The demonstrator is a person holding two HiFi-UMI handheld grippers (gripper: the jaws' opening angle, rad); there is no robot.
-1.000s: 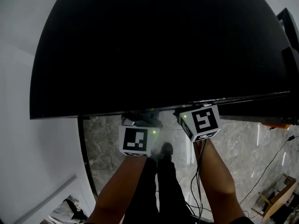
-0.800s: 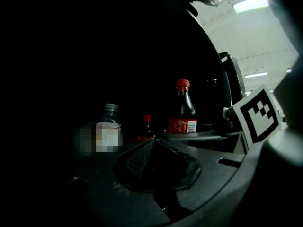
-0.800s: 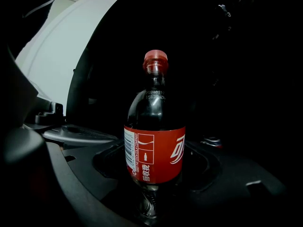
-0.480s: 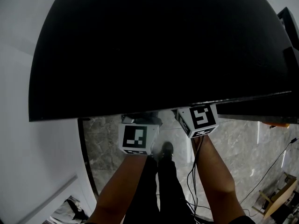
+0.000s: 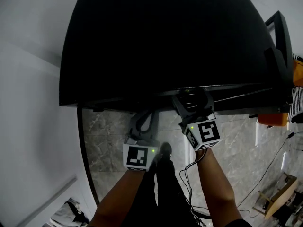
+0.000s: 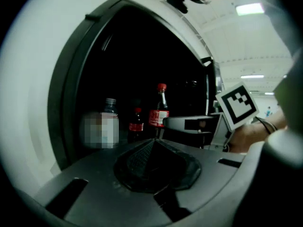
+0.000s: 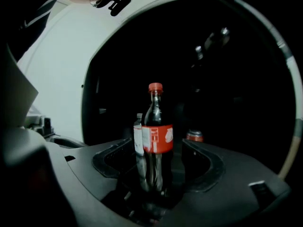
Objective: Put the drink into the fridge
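Cola bottle (image 7: 156, 136) stands upright inside the fridge (image 7: 246, 108), seemingly just clear of my right gripper (image 7: 158, 174), its jaws wide and empty: drink delivered, I judge. Left gripper (image 6: 152, 150) pinched closed, idle.

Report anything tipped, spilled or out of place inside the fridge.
Nothing stands out. The cola bottle stands upright, as do the smaller cola bottle and the clear bottle beside it; no spill is visible.

Fridge interior (image 7: 227, 103) is unlit and reads near-black in all views. Ceiling light panels (image 6: 249, 8) bloom in the left gripper view. Marble floor (image 5: 109, 131) is evenly lit. Cola bottle (image 7: 156, 138) is sharp. Fisheye curvature bends every edge.
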